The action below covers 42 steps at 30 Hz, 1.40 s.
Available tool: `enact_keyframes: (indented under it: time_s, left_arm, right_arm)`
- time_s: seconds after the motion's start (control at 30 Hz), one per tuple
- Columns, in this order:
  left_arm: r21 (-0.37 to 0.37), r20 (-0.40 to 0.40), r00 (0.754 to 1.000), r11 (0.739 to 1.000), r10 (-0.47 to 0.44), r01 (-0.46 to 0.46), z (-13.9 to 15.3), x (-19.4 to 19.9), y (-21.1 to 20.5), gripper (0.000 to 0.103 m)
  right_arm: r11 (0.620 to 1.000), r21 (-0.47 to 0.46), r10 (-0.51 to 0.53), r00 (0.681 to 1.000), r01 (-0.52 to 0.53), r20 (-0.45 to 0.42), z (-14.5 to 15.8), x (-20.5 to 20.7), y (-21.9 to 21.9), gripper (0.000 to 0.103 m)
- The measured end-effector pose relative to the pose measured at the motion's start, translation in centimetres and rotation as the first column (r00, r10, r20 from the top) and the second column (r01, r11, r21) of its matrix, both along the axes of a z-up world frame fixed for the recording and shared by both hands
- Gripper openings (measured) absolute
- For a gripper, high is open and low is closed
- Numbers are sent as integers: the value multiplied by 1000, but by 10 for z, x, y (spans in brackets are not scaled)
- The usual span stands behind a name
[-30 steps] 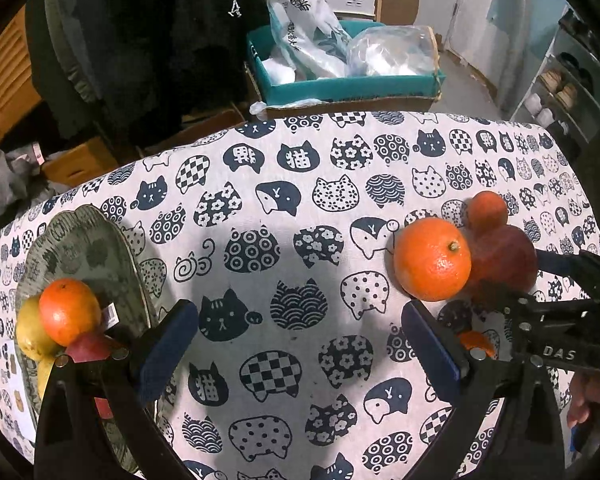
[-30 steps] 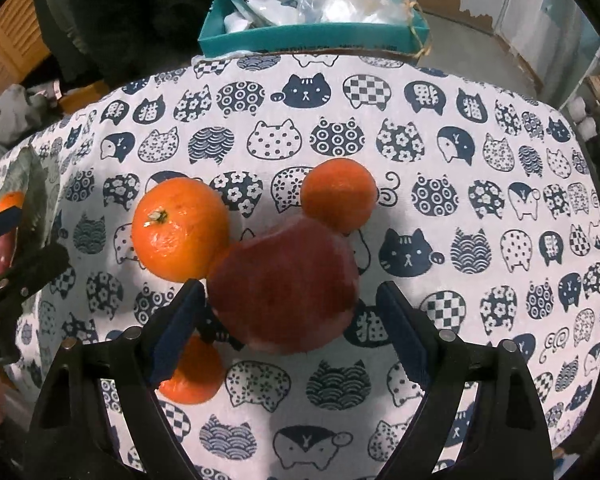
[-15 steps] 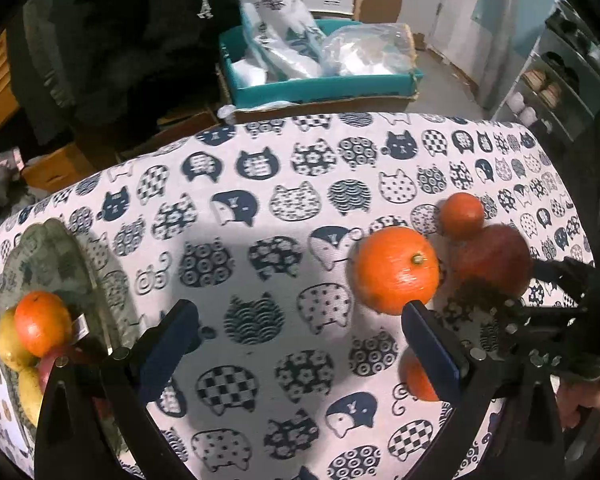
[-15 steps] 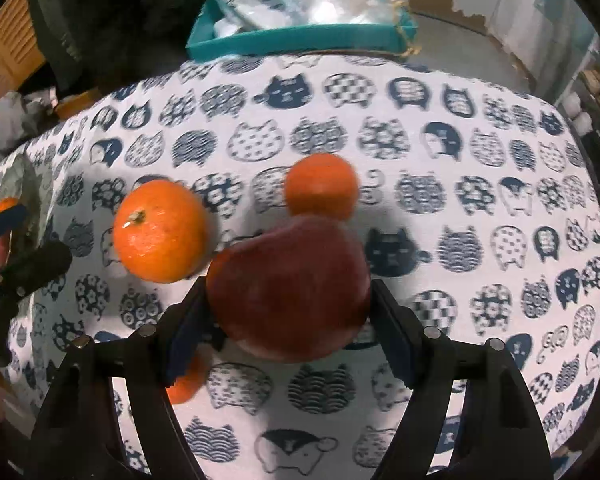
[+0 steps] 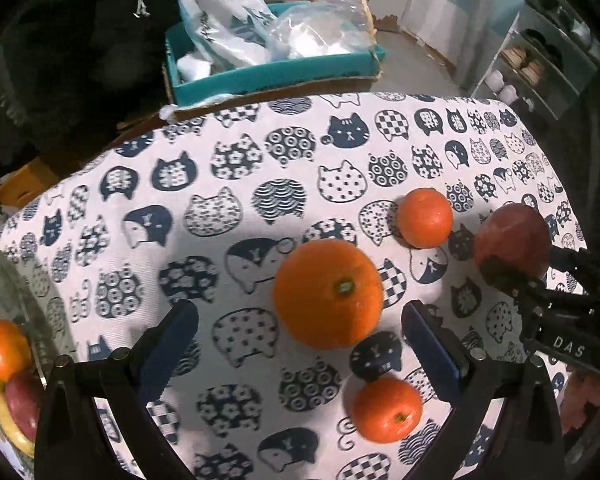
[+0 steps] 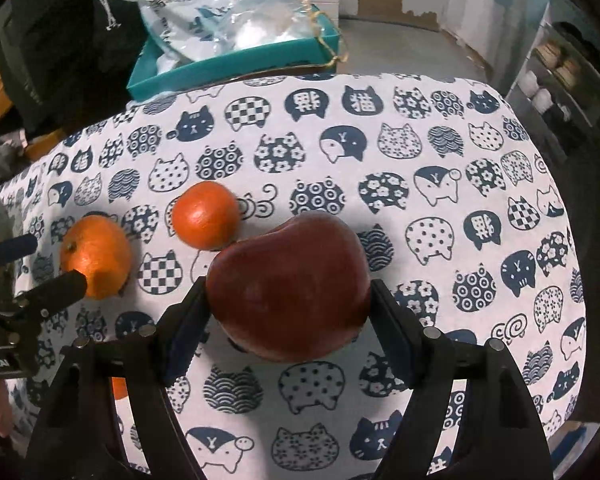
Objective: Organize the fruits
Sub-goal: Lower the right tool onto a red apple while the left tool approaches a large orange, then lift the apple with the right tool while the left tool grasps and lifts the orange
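- Left wrist: left gripper (image 5: 300,340) gaped wide, holding nothing; big orange (image 5: 327,293) sat on the cat-print cloth (image 5: 236,184) between its fingers, a smaller orange (image 5: 387,407) near the right finger, plate (image 5: 4,272) of fruit far left
- Right wrist: right gripper (image 6: 288,320) was clamped on the red apple (image 6: 288,288), small orange (image 6: 205,215) just behind it

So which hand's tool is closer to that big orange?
Left. The left gripper is open with the big orange just ahead, between its fingers. The right gripper is off to the side, shut on the apple.
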<state>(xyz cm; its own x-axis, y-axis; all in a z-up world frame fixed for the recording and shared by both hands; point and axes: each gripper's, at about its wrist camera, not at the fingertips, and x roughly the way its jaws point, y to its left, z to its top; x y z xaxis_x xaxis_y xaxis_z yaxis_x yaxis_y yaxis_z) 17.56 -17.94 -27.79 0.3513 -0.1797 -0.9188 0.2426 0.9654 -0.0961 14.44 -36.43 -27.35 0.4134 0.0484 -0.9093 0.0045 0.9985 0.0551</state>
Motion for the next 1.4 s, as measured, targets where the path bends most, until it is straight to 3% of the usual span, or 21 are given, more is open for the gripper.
enact_keyframes:
  time_s: [0.33,0.47,0.63,0.83,1.4]
  left_arm:
    - [-18,-41,999,1000,16,-17,-16,10,-7,102]
    - [-24,-55,998,1000,18,-19,-20,11,-5,82]
    - [-83,-65,998,997,-3,-3,-20,9,-5,64]
    - [-16,-34,999,1000,-18,17,-16,1,-12,64]
    - [-50,92,994,998,52,-48,46,-18,20,63]
  right_arm:
    - [1000,3,-4,1000,4,6,0,-3,-2,77]
    - [1000,6,-5,1000,5,5,0,-4,-1,77]
    - [1000,5,-3,1000,3,8,-1,-3,0,77]
    - [1000,2,0,1000,0,20,3,-4,1,77]
    - [1000,-16,21,995,-19,102,46,-16,14,77]
